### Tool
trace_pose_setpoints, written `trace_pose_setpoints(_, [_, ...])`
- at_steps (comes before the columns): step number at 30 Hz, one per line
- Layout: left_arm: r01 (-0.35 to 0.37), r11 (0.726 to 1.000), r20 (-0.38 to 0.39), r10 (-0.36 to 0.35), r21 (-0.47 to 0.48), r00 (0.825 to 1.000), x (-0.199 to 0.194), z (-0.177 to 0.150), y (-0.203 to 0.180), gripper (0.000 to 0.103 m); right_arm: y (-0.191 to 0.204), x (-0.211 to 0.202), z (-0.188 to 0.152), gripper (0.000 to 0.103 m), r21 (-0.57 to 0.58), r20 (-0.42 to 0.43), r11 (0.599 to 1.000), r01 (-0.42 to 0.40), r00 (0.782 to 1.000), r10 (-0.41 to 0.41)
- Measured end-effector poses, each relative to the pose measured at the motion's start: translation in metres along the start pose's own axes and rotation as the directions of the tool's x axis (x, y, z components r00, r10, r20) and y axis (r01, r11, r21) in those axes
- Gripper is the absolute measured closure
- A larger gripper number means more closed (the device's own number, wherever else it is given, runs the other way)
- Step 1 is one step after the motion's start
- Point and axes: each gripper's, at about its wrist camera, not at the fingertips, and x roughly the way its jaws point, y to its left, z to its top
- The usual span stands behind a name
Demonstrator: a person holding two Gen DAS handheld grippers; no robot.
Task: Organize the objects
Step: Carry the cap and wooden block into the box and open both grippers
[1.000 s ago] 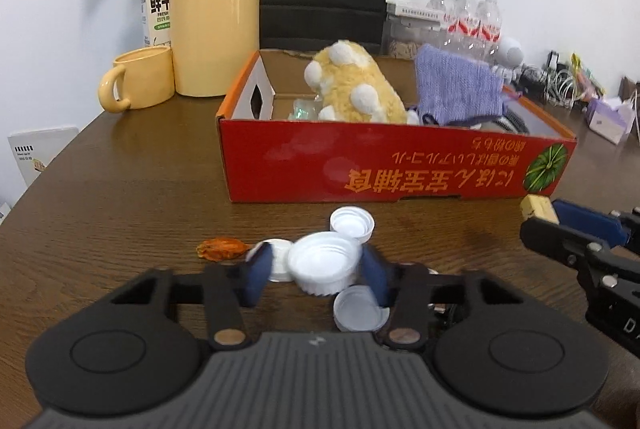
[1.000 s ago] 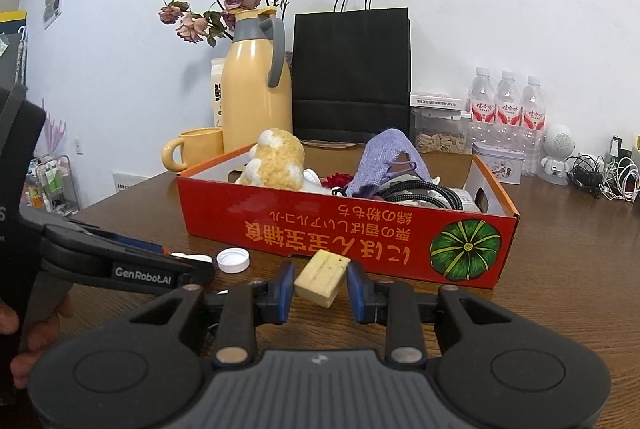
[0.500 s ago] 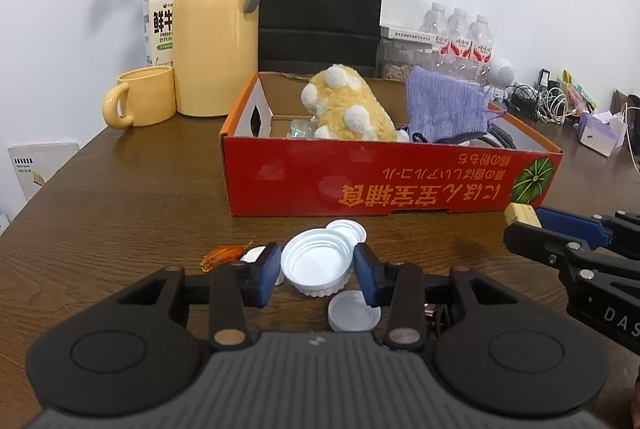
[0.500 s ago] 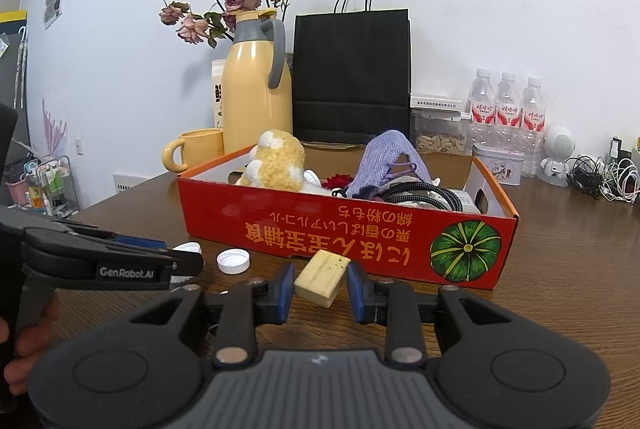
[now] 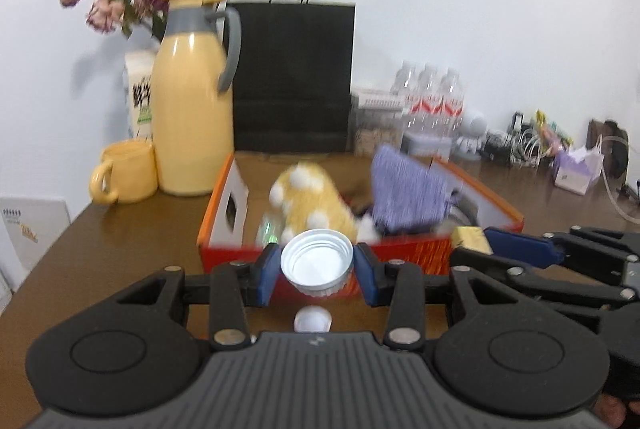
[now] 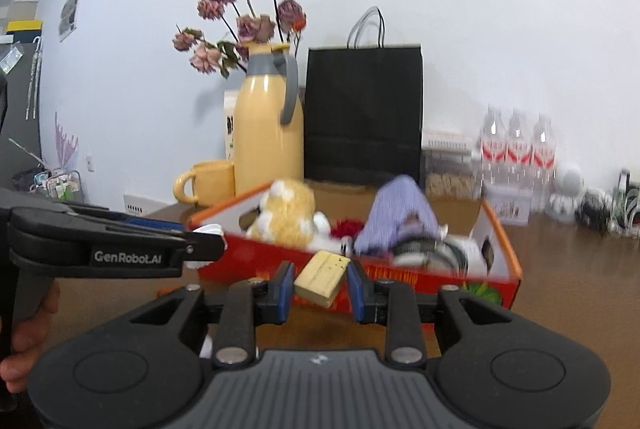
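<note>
Left wrist view: motion blur softens the whole frame. The left hand-held gripper (image 5: 317,266) is closed part-way on a white plastic cap (image 5: 317,263), a round ribbed lid held open side up, clear of the tabletop (image 5: 132,233), between the two blue pads. The gripper body hides the tabletop's near edge. A second small white cap (image 5: 312,320) lies on the brown wood-grain surface just below the held one, partly covered by the gripper. Behind it stands the red cardboard box (image 5: 224,225), open-topped, with white inner walls; its front face is mostly hidden. Inside it, a fuzzy yellow plush toy (image 5: 316,205) and a purple knitted cloth (image 5: 408,197) can be made out only in outline. At the right, the right hand-held gripper (image 5: 474,243) enters from the side, carrying a pale yellow block (image 5: 472,238).

Right wrist view: the right hand-held gripper (image 6: 320,285) is closed part-way on the same block (image 6: 324,275), a smooth rectangular piece held tilted in front of the box's (image 6: 496,281) near wall and off the tabletop (image 6: 580,277). The box print is blurred and unreadable. The left hand-held gripper (image 6: 208,243) crosses the left side in profile and covers the box's left corner; the held cap shows only as white slivers. Fingers (image 6: 24,361) of the holding hand are cut off at the frame's left edge. A glossy yellow thermos jug (image 6: 268,133) and a matching mug (image 6: 208,181) stand toward the tabletop's far edge.
</note>
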Motion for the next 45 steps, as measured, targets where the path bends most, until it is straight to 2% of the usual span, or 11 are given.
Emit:
trace_pose_setpoints(15, [0.013, 0.998, 0.091, -0.006, -0.070, 0.996, 0.068, 0.074, -0.002, 0.062, -0.022, 0.092, 0.058, 0.076, -0.035, 0.017, 0.999, 0.038, 0.999, -0.037])
trace_pose_setpoints(19, [0.013, 0.996, 0.078, -0.005, -0.094, 0.997, 0.095, 0.082, 0.002, 0.062, -0.031, 0.120, 0.062, 0.076, -0.008, -0.003, 0.999, 0.038, 0.999, -0.038])
trace_pose_setpoints(25, [-0.009, 0.997, -0.007, 0.008, -0.080, 1.000, 0.139, 0.083, 0.008, 0.062, -0.043, 0.163, 0.056, 0.076, 0.044, -0.068, 0.998, 0.045, 0.997, -0.042])
trace_pose_setpoints(31, [-0.019, 0.997, -0.049, 0.016, -0.071, 0.999, 0.157, 0.074, 0.010, 0.061, -0.047, 0.175, 0.049, 0.075, 0.034, -0.090, 0.998, 0.056, 0.995, -0.053])
trace_pose_setpoints(33, [-0.022, 0.997, -0.049, 0.018, -0.070, 0.999, 0.157, 0.072, 0.010, 0.048, -0.048, 0.175, 0.047, 0.075, 0.038, -0.101, 0.997, 0.062, 0.993, -0.058])
trace_pose_setpoints(35, [-0.035, 0.997, -0.031, 0.033, -0.065, 0.999, 0.153, 0.072, 0.009, 0.009, -0.048, 0.173, 0.045, 0.063, 0.037, -0.109, 0.998, 0.060, 0.992, -0.056])
trace_pose_setpoints(36, [-0.049, 0.997, -0.010, 0.048, -0.060, 0.999, 0.150, 0.072, 0.009, 0.001, -0.047, 0.172, 0.045, 0.044, 0.036, -0.111, 0.998, 0.058, 0.992, -0.054])
trace_pose_setpoints(37, [-0.057, 0.997, 0.010, 0.057, -0.057, 0.998, 0.147, 0.072, 0.008, 0.000, -0.046, 0.170, 0.044, 0.027, 0.033, -0.110, 0.998, 0.053, 0.993, -0.049])
trace_pose_setpoints(39, [-0.062, 0.997, 0.027, 0.063, -0.056, 0.998, 0.143, 0.073, 0.007, 0.000, -0.044, 0.168, 0.045, 0.010, 0.027, -0.100, 0.998, 0.048, 0.994, -0.045])
trace_pose_setpoints(42, [-0.054, 0.996, 0.027, 0.056, -0.067, 0.998, 0.141, 0.074, 0.007, 0.000, -0.043, 0.165, 0.047, 0.000, 0.026, -0.090, 0.998, 0.054, 0.995, -0.051])
trace_pose_setpoints(45, [-0.061, 0.996, 0.029, 0.063, -0.064, 0.998, 0.141, 0.076, 0.006, 0.000, -0.045, 0.163, 0.048, 0.000, 0.034, -0.085, 0.998, 0.061, 0.995, -0.058])
